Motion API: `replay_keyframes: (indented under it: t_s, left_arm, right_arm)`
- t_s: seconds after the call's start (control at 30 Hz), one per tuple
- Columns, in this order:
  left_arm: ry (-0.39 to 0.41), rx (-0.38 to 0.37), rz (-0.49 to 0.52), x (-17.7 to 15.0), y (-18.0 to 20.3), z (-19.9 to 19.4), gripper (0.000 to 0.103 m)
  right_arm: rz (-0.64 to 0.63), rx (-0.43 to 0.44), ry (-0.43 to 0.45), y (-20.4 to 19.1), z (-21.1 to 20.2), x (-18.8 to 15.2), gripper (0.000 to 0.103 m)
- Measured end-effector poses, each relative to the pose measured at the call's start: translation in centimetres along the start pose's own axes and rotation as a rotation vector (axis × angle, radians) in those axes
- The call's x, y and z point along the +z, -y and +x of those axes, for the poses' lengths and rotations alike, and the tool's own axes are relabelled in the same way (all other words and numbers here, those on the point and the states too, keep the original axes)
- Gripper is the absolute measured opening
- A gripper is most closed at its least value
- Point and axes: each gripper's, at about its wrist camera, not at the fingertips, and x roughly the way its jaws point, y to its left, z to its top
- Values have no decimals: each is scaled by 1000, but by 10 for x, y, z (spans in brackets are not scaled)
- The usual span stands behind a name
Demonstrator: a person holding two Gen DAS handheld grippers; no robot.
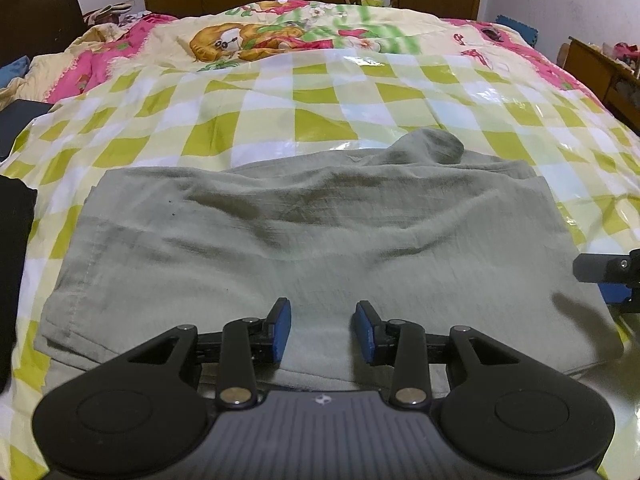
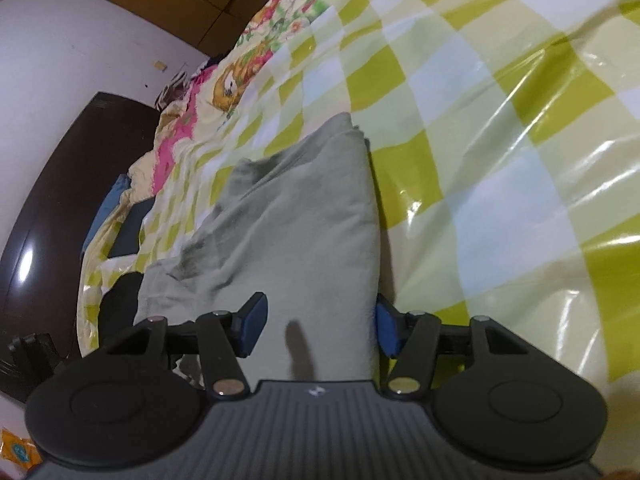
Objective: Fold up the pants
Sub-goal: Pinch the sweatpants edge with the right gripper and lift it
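Your pants, a pale grey-green pair, lie folded into a broad rectangle on the green-and-white checked plastic sheet that covers the near part of the bed; a rounded lump of fabric rises at their far edge, and a stitched hem runs down their left side; your left tongs hover above the near edge of the cloth with the blue pads spread apart and nothing pinched between them; the grey fabric shows in the gap; your right tongs sit at the right end of the pants, spread as well; the left pad stands over the cloth and the right pad sits just at the folded edge, beside the sheet; whether that pad touches the fabric you cannot tell; a cartoon-print quilt lies beyond the sheet; a dark garment rests at the left margin of the left wrist view.
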Motion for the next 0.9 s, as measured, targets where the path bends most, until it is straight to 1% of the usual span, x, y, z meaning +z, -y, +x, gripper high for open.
replay_keyframes:
  t_s: [0.07, 0.1, 0.13, 0.17, 0.27, 0.33, 0.37, 0.4, 0.43, 0.47, 0.5, 0.57, 0.67, 0.73, 0.8, 0.9]
  left_arm:
    - [1, 4, -7, 0, 0, 0, 50]
    - [2, 6, -9, 0, 1, 0, 50]
    - [4, 9, -7, 0, 1, -1, 50]
    - [4, 11, -3, -1, 2, 0, 50]
    - [-5, 18, 5, 0, 4, 1, 50]
    - [-13, 24, -3, 2, 5, 1, 50]
    - [-15, 29, -4, 2, 6, 2, 50]
    - [-17, 38, 1, 2, 8, 3, 50]
    - [-19, 49, 10, 2, 10, 3, 50]
    - [-22, 61, 19, 2, 13, 3, 50]
    - [-24, 74, 27, 2, 16, 3, 50]
    - [-27, 91, 41, 2, 24, 2, 50]
    - [-36, 92, 80, 0, 43, 2, 50]
    - [-43, 85, 115, -2, 60, 3, 50]
    - [-42, 101, 155, -4, 72, 4, 50]
    - [-42, 110, 181, -3, 78, 2, 50]
  right_arm:
    - [31, 43, -4, 5, -1, 0, 58]
    - [49, 74, -10, 7, 1, -1, 55]
    - [60, 94, -19, 6, 5, -1, 47]
    - [66, 101, -28, 4, 10, -2, 46]
    - [90, 128, -49, 1, 28, -3, 46]
    - [149, 173, -44, 4, 36, -4, 46]
    - [182, 185, -34, 7, 39, -6, 45]
    - [196, 183, -29, 9, 39, -7, 34]
    - [206, 172, -19, 12, 37, -7, 20]
    - [222, 175, -7, 15, 34, -8, 14]
    - [249, 192, 10, 21, 28, -8, 12]
    - [286, 234, 54, 30, 14, -7, 9]
    - [291, 286, 88, 36, -1, -6, 7]
    - [301, 297, 81, 40, -3, -8, 7]
    - [299, 294, 66, 43, -1, -8, 7]
    - [299, 304, 26, 44, 9, -5, 13]
